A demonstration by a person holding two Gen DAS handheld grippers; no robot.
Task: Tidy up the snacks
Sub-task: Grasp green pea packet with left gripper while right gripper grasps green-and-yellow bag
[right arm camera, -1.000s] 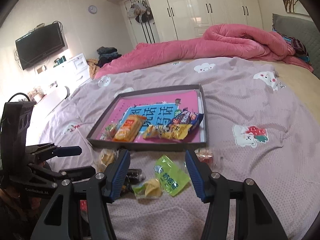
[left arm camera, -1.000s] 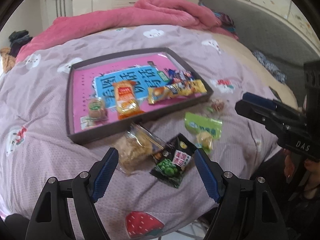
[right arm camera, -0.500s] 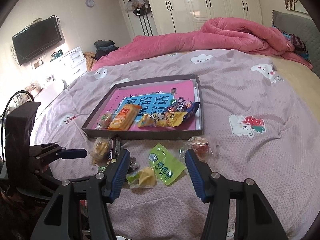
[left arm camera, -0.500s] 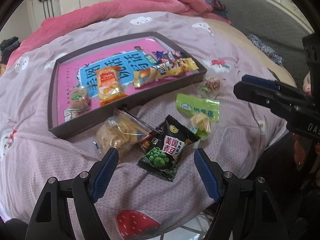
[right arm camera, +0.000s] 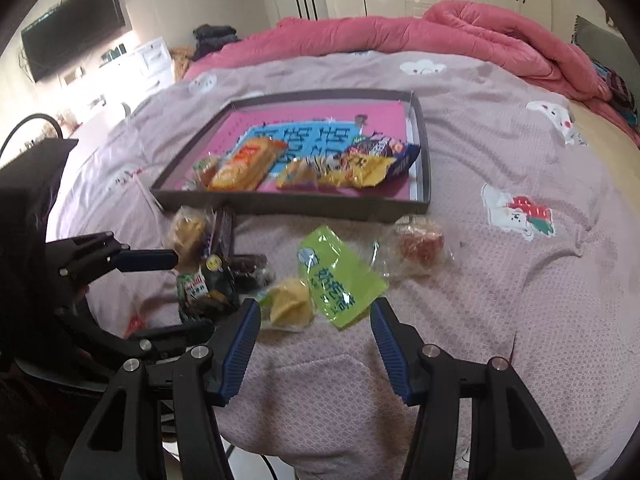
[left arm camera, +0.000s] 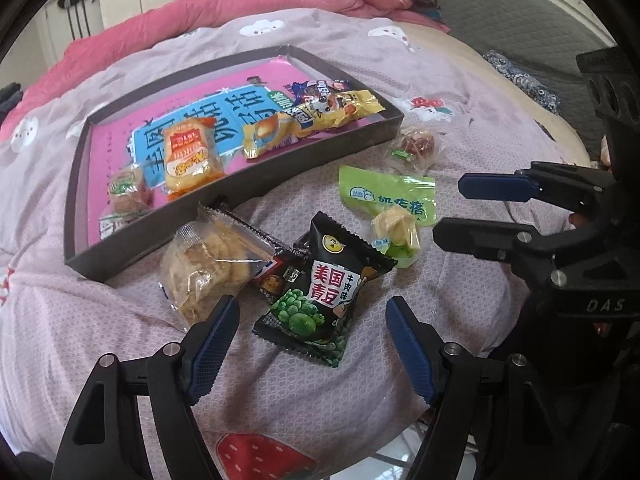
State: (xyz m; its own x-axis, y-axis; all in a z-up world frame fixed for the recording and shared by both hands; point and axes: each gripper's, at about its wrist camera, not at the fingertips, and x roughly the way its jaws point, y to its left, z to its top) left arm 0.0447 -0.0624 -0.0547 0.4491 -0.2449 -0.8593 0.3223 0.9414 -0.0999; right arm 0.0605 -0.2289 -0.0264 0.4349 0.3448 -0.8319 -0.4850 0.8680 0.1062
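Bedspread [left arm camera: 460, 92] holds tray [left arm camera: 320, 152]; left gripper [left arm camera: 312, 334] gapes over pea packet [left arm camera: 324, 292] for pickup, right gripper [right arm camera: 316, 344] also wide, empty.

Left wrist cam: low, close over bed's near edge, facing the tray [left arm camera: 240, 200]. Right wrist cam: similar height, offset to the right, facing same tray [right arm camera: 288, 204]. Both views share tray & loose snacks.

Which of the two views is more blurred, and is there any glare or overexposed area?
Right wrist view: softer, the text on the green packet and in the tray is smeared; the area under the TV is blown out. Left wrist view: sharper, the pea packet print is readable; both show strong fisheye bending and dark corners.
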